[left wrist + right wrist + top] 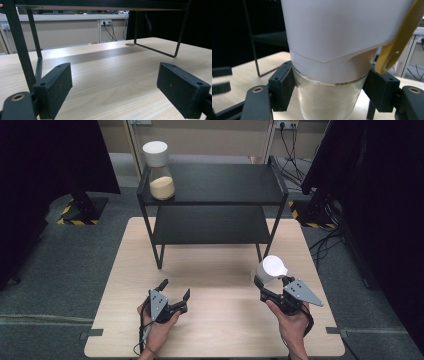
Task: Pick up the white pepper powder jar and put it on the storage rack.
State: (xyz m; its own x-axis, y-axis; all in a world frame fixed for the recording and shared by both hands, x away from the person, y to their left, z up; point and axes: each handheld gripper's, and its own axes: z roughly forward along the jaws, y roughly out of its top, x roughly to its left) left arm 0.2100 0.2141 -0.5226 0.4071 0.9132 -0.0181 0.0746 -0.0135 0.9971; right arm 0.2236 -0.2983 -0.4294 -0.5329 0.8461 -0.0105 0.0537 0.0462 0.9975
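My right gripper [270,281] is shut on a glass jar [327,100] with a tall white lid [271,267], near the table's right side in front of the shelf. In the right gripper view both pads [283,86] press the glass just under the lid [332,32], and a yellow tab [397,42] hangs at the lid's right. Whether the jar rests on the table I cannot tell. My left gripper [176,289] is open over the front left of the table, with only bare wood between its pads [56,87].
A black two-tier shelf [215,202] stands at the back of the light wooden table [215,320]. A second white-lidded jar [160,175] with yellowish grain stands on its top left corner. The shelf's legs [20,50] rise close ahead of the left gripper.
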